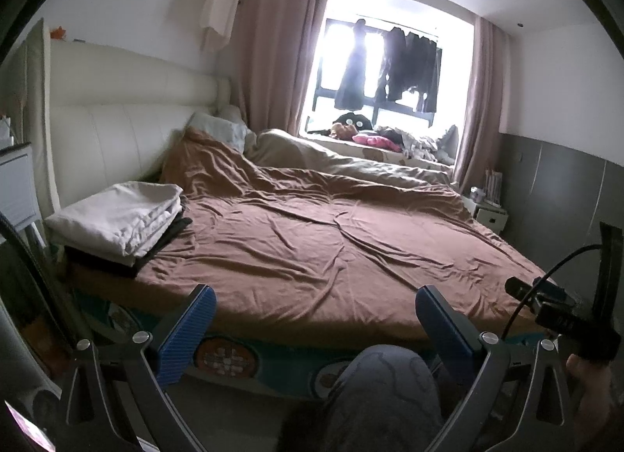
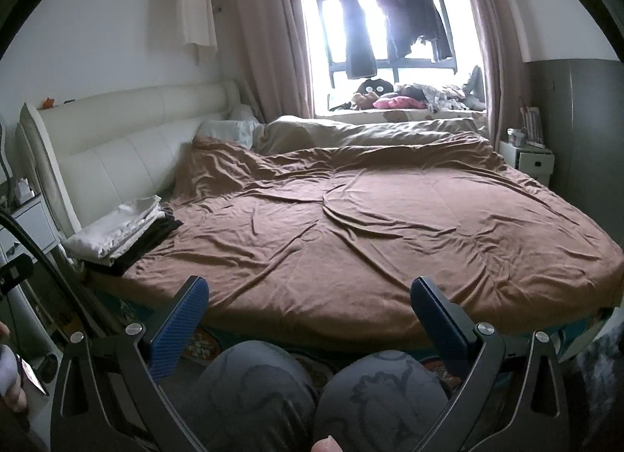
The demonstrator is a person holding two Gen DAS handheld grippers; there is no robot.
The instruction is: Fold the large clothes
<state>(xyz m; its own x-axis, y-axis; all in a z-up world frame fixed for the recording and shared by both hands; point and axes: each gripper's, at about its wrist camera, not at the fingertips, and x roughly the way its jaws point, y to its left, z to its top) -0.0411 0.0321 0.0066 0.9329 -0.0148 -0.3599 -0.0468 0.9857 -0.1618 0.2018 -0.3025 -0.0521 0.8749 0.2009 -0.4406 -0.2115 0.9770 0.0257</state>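
Observation:
A stack of folded clothes (image 1: 117,222), white pieces on top of dark ones, lies on the near left corner of the bed; it also shows in the right wrist view (image 2: 124,231). The bed is covered by a wrinkled brown sheet (image 1: 312,241), also in the right wrist view (image 2: 351,229). My left gripper (image 1: 314,305) is open and empty, held in front of the bed's near edge. My right gripper (image 2: 310,298) is open and empty, also short of the bed's near edge. No loose garment lies on the sheet near either gripper.
A beige duvet (image 2: 370,130) and pillows (image 1: 218,128) lie at the far side. Dark clothes hang in the window (image 2: 390,31). A white headboard (image 1: 117,112) is left, nightstands (image 2: 526,159) right and left. My knees (image 2: 319,393) are below the grippers.

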